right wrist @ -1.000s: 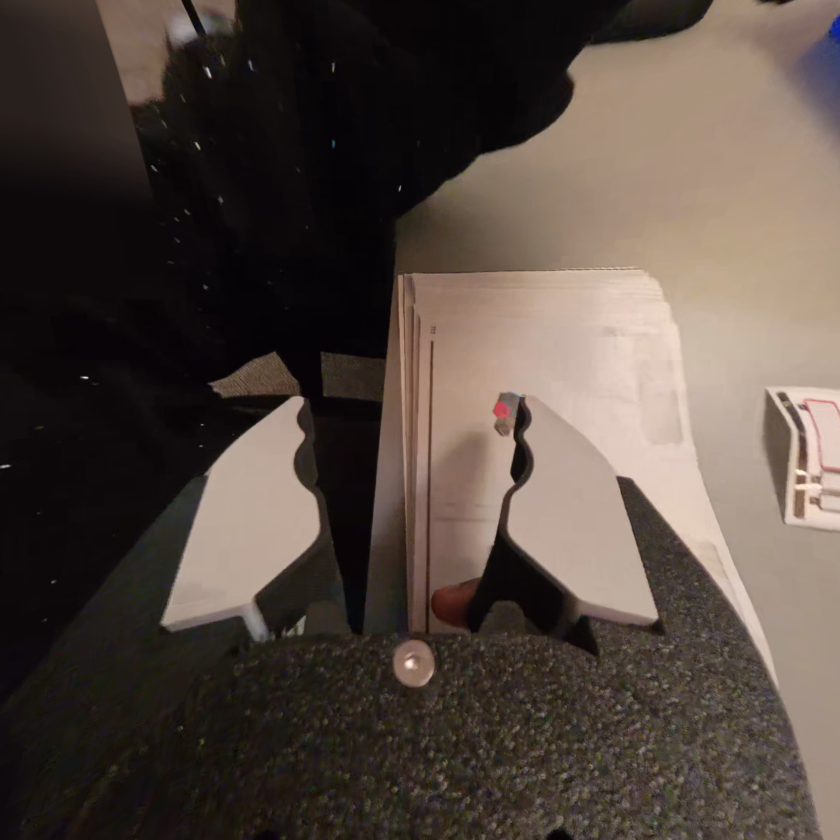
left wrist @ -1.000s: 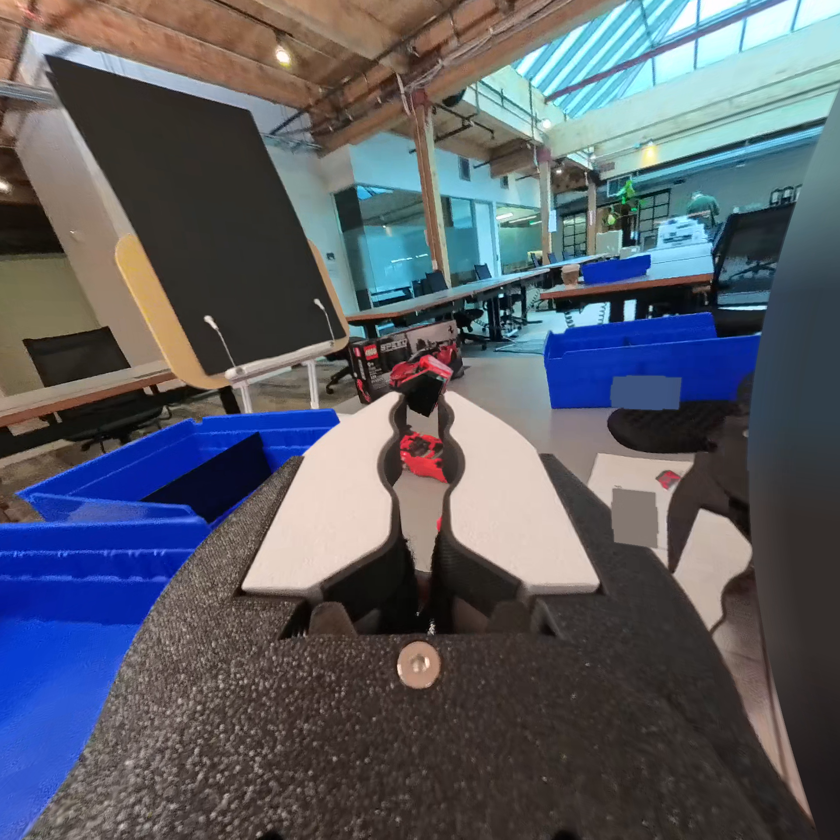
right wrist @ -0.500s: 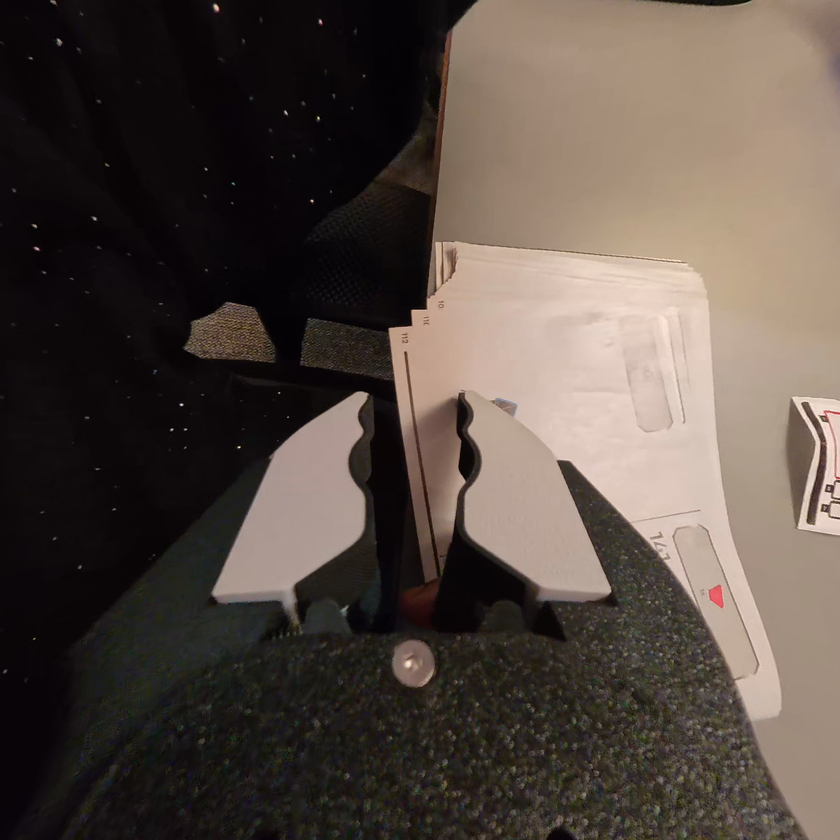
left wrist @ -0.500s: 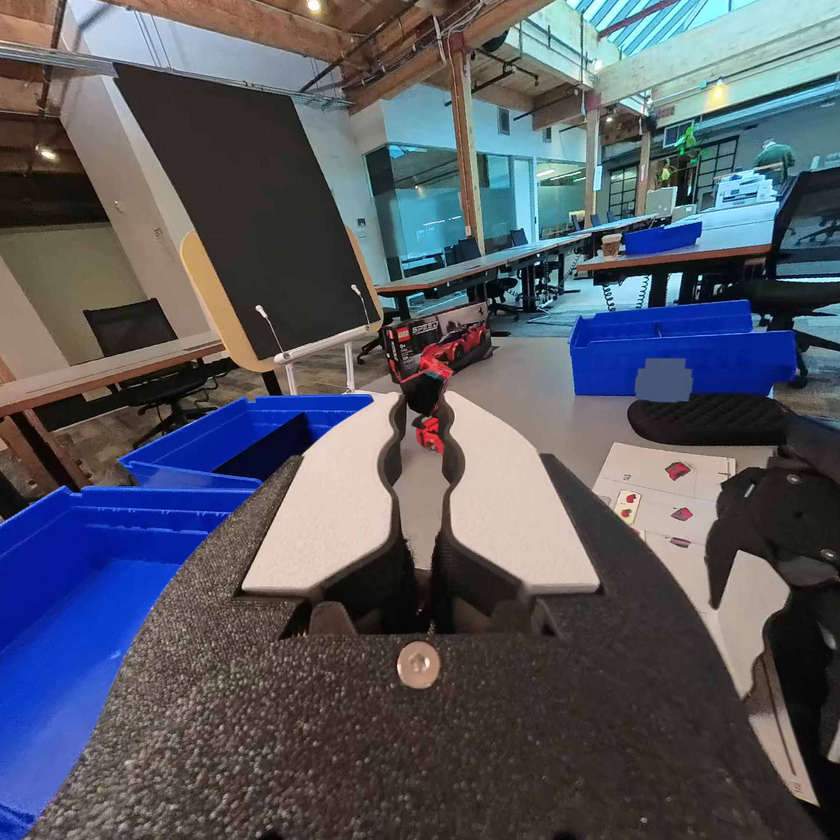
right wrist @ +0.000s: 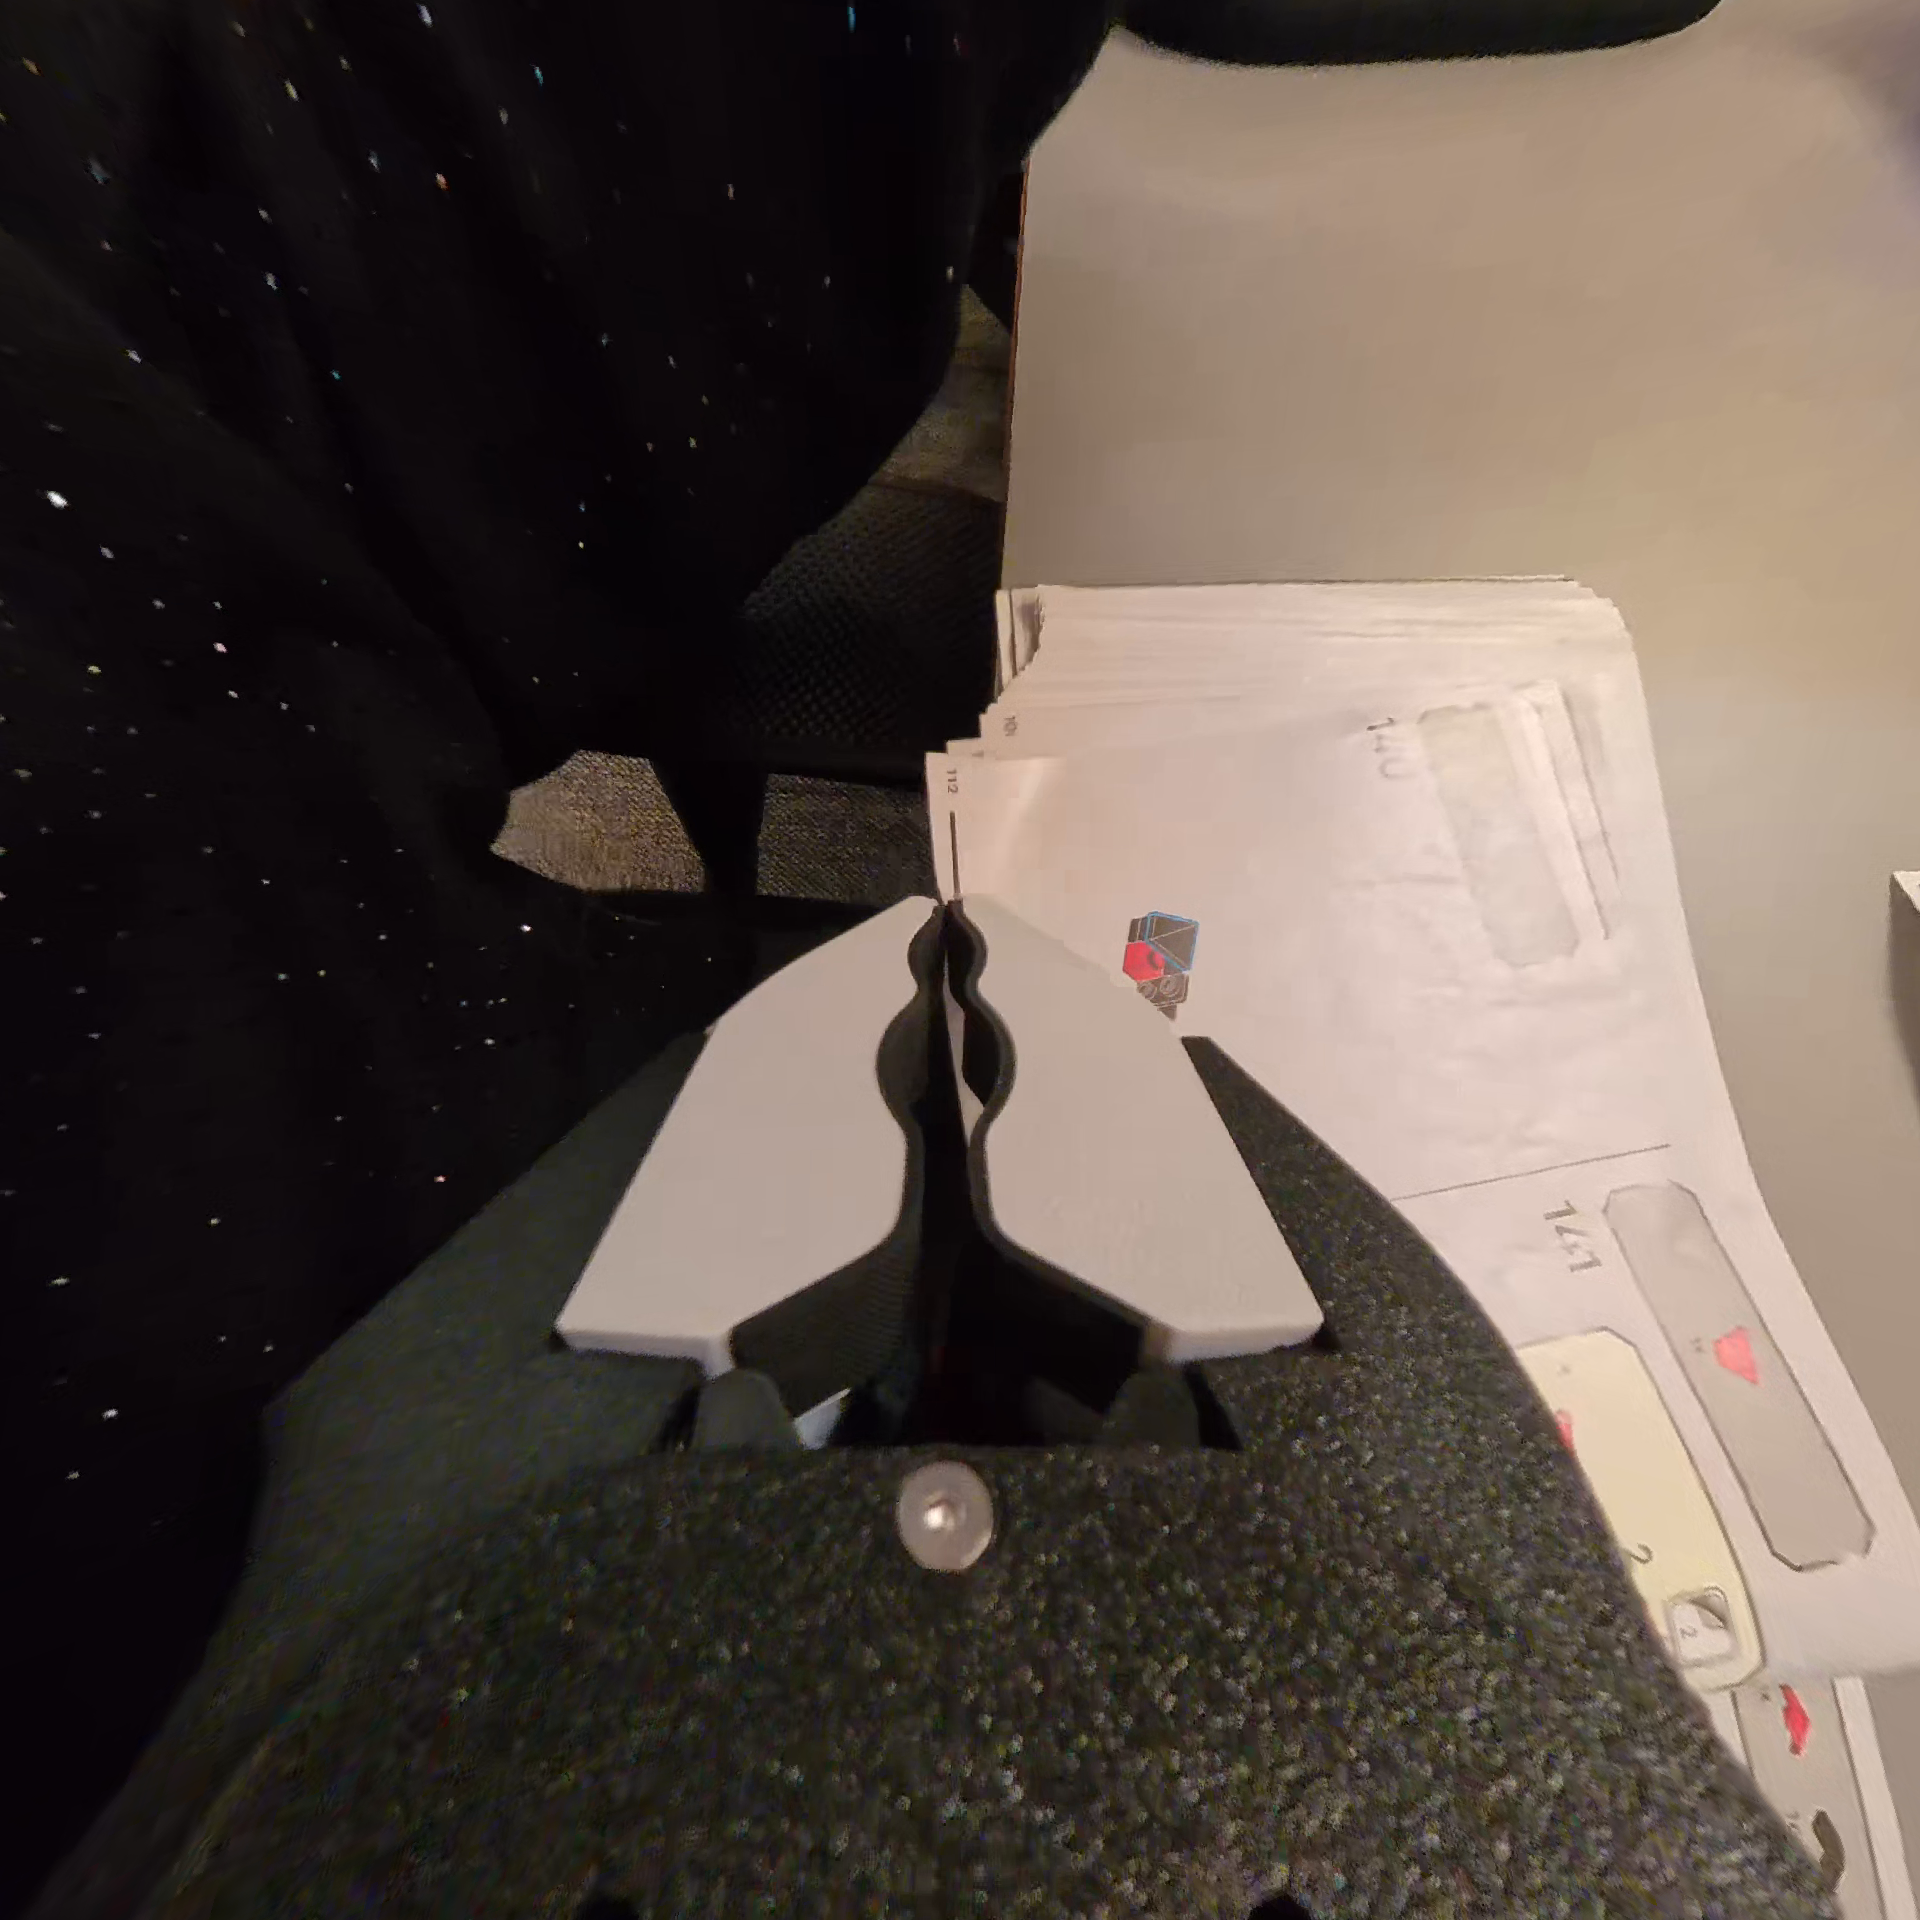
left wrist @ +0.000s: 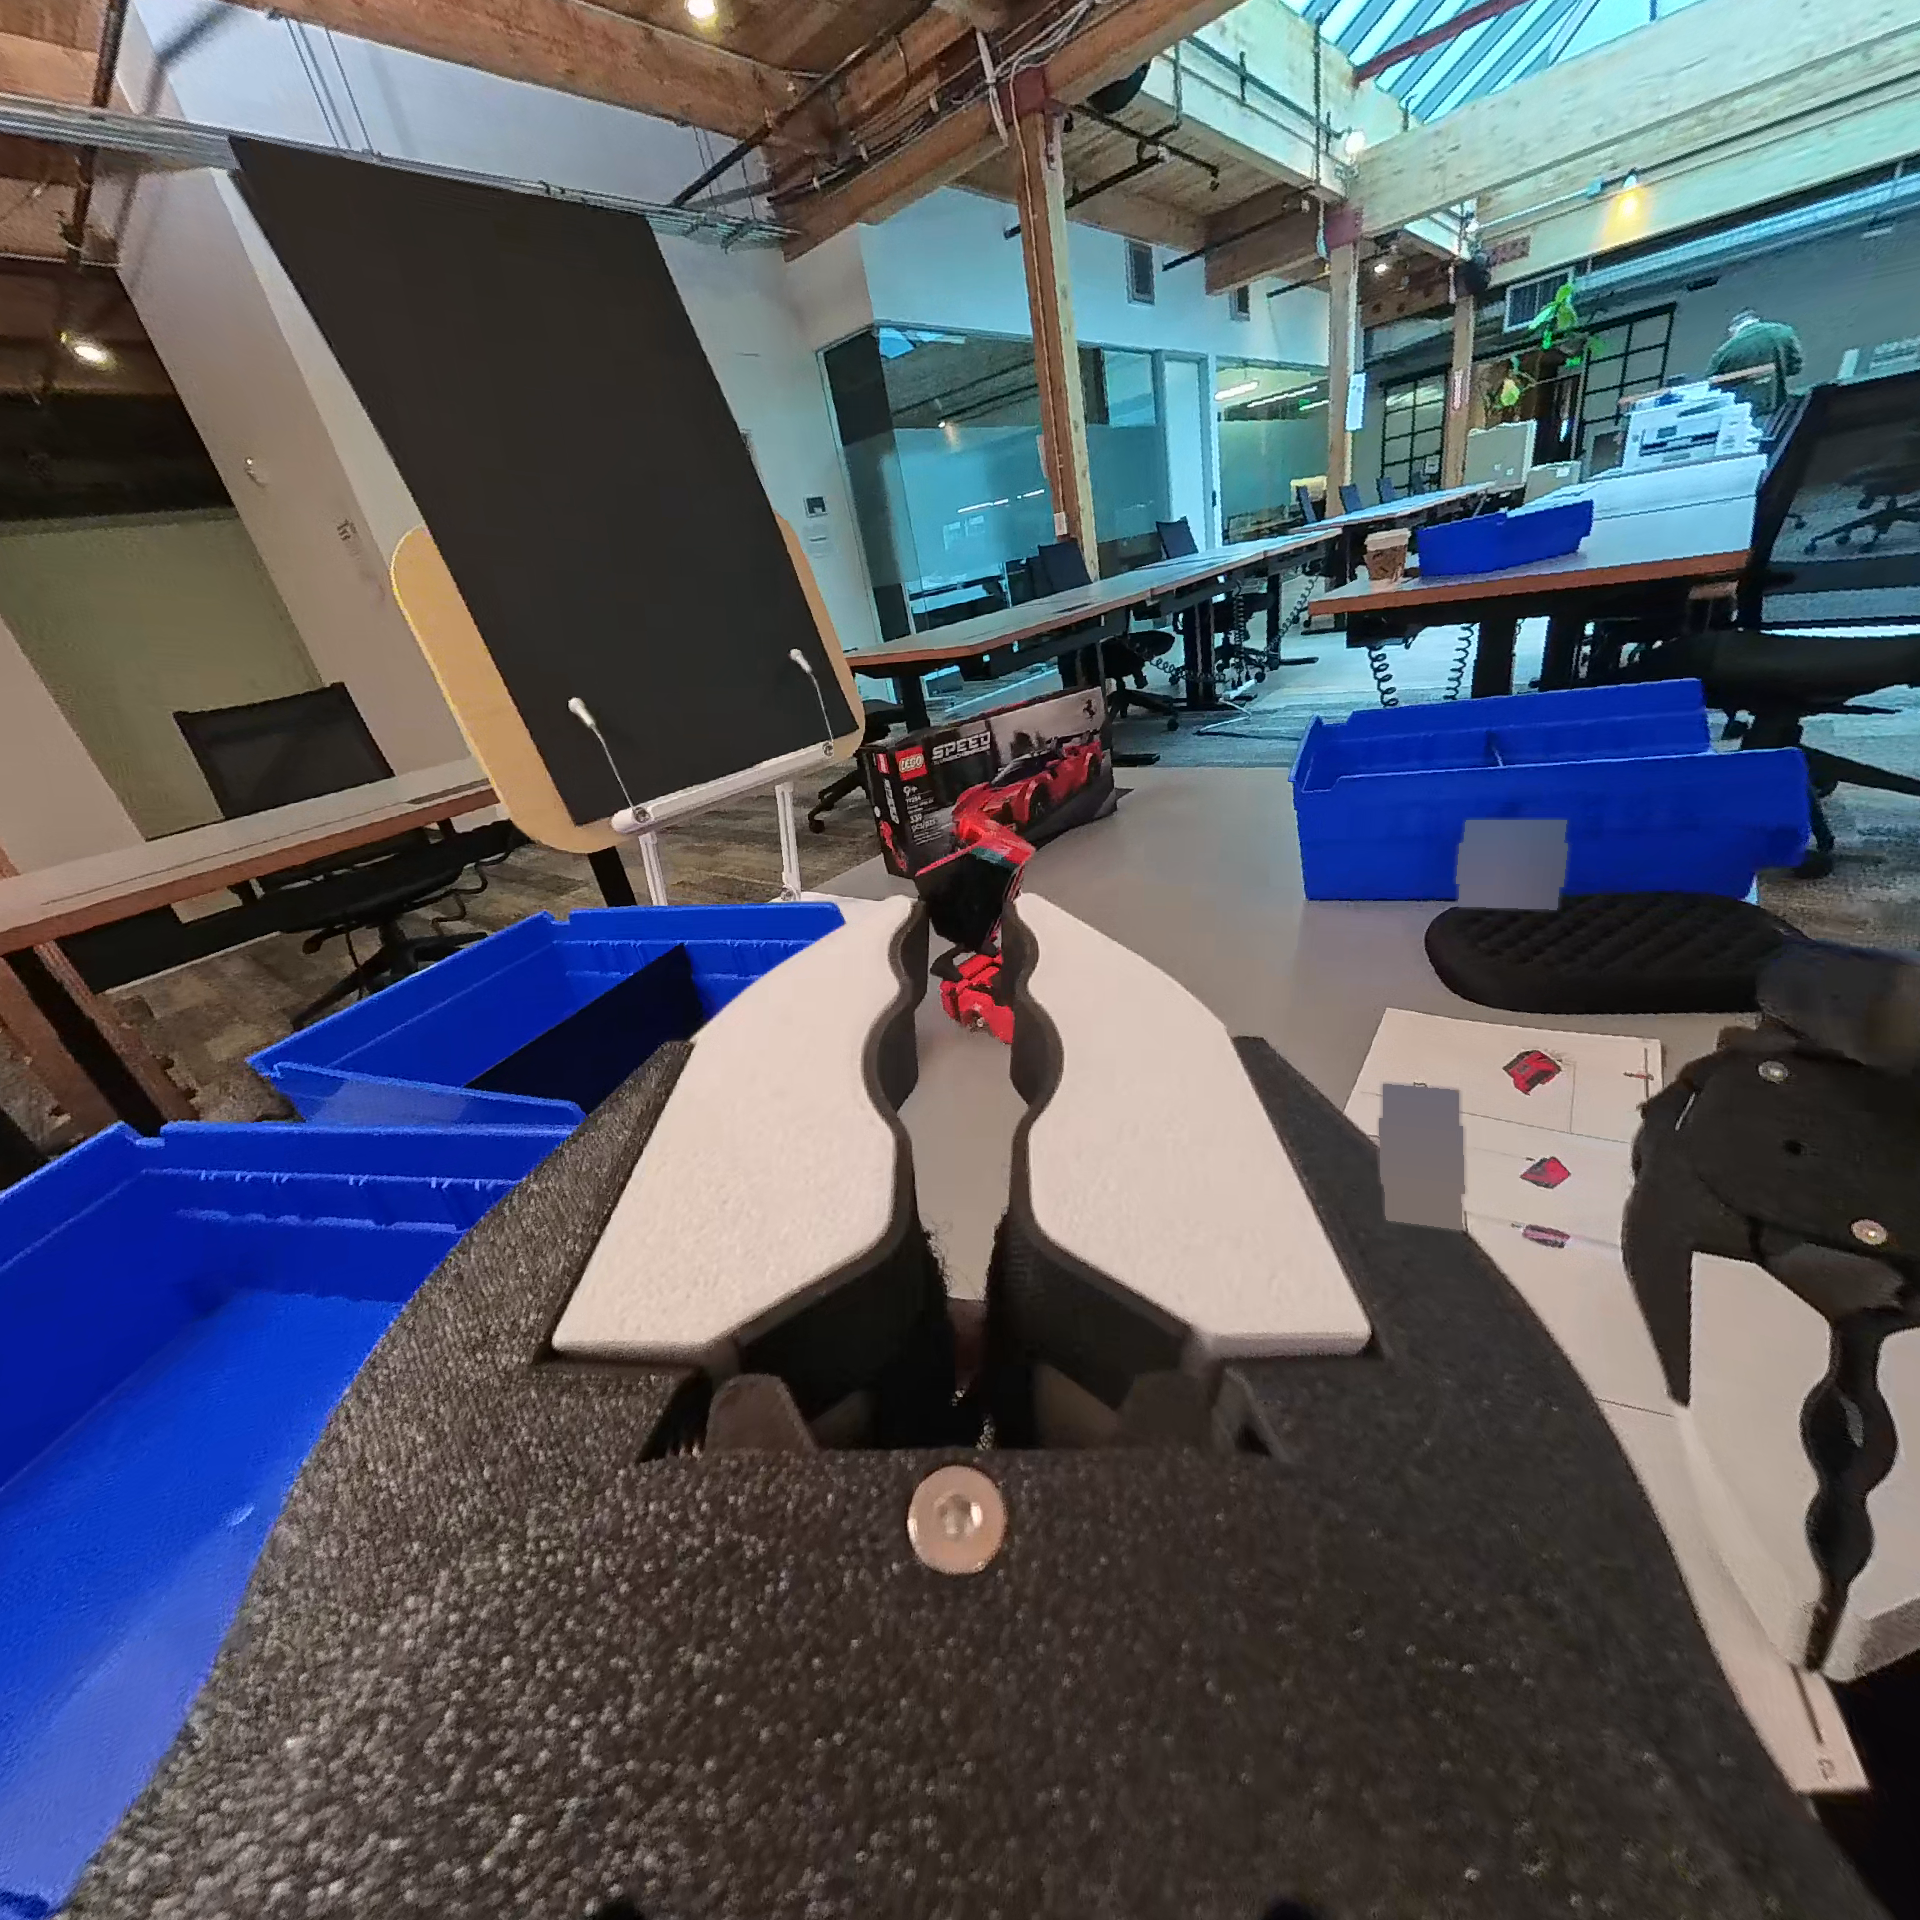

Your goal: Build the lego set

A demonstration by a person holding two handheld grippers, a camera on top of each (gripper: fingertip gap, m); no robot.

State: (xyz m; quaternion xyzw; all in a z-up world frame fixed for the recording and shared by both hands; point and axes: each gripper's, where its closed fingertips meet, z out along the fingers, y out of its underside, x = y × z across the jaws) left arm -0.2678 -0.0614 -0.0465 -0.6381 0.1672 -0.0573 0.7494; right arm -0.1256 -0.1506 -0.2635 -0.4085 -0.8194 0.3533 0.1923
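Up off the bench (left wrist: 1195,894), the left hand-held gripper (left wrist: 968,940) is pinching a red and black lego piece (left wrist: 971,883) at its tips. Another red piece (left wrist: 977,1003) is lying just past them. The right hand-held gripper (right wrist: 948,920) is pinching a page edge of the booklet (right wrist: 1351,831), which is lying at the bench edge.

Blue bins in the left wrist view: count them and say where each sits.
4: nearest bin at lower left, second bin behind it, third bin at right, fourth bin on a far desk. Others may be hidden.
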